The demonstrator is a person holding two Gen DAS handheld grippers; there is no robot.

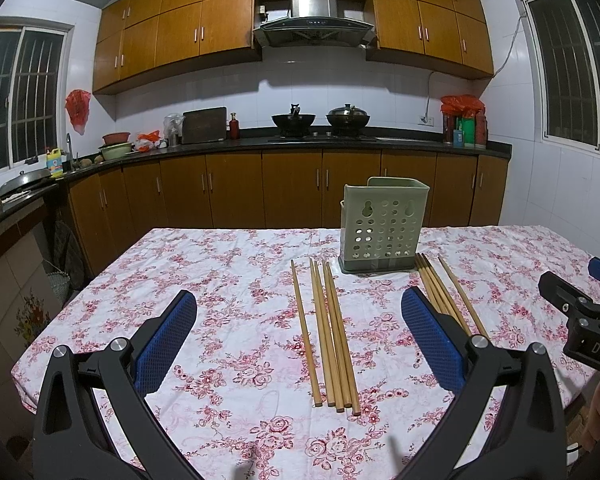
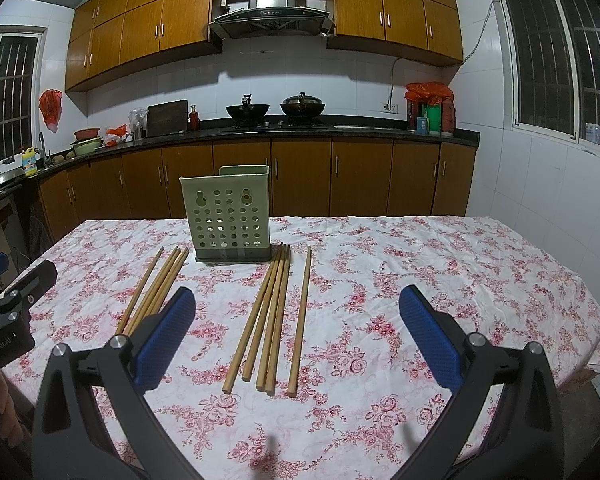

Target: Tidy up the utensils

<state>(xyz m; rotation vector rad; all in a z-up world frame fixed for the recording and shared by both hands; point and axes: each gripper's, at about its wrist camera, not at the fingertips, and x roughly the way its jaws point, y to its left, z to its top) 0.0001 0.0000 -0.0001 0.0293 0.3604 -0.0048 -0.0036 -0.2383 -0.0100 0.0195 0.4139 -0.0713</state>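
A green perforated utensil holder (image 1: 383, 226) (image 2: 228, 216) stands upright on the floral tablecloth. Two groups of wooden chopsticks lie flat in front of it. The left group (image 1: 327, 332) (image 2: 156, 288) lies between my left gripper's pads. The right group (image 2: 274, 320) (image 1: 446, 294) lies between my right gripper's pads, partly hidden behind the left gripper's right pad (image 1: 432, 340). My left gripper (image 1: 298, 340) is open and empty above the table. My right gripper (image 2: 296, 338) is open and empty; it also shows at the right edge of the left wrist view (image 1: 580, 300).
The table (image 2: 500, 280) has its far edge just behind the holder and its right edge near the white tiled wall. Kitchen counters with woks (image 1: 320, 120), bottles and basins run along the back and left walls, well beyond the table.
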